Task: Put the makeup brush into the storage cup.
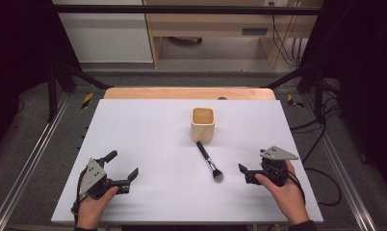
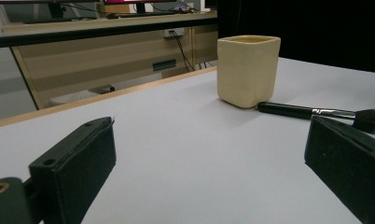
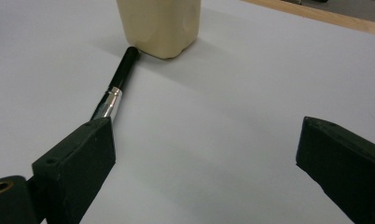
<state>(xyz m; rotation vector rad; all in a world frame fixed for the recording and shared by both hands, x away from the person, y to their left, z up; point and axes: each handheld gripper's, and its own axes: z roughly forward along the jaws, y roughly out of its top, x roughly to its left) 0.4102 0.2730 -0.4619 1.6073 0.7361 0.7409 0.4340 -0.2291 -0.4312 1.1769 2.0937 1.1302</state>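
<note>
On the left, the left gripper (image 1: 122, 168) rests low on the flat white table sheet (image 1: 134, 130), held in the person's left hand (image 1: 93, 207), its two black jaws spread wide apart with nothing between them. It sits well apart from the work, and its own view looks across the sheet toward the cup and brush — a waiting pose, it seems, ready to steady something if needed.

Near the middle stands the square cream-yellow cup with rounded corners (image 1: 202, 124), upright and open at the top, toward the far half of the sheet. The slim black-handled makeup brush with a silver ferrule and dark bristles (image 1: 209, 161) lies flat just in front of it, handle end at the cup's base and apparently touching it, bristle head pointing back toward the person's right side. Lying that way, its handle is free to be pinched from the side.

On the right, the right gripper (image 1: 244, 172), in the right hand (image 1: 285, 192), sits just beside the bristle end, jaws open and empty. In the right gripper view the brush's ferrule runs behind its left jaw — so this gripper is likely the one lining up for the brush, probably to stand it in the cup.

Counted: two grippers, one cup, one brush.
</note>
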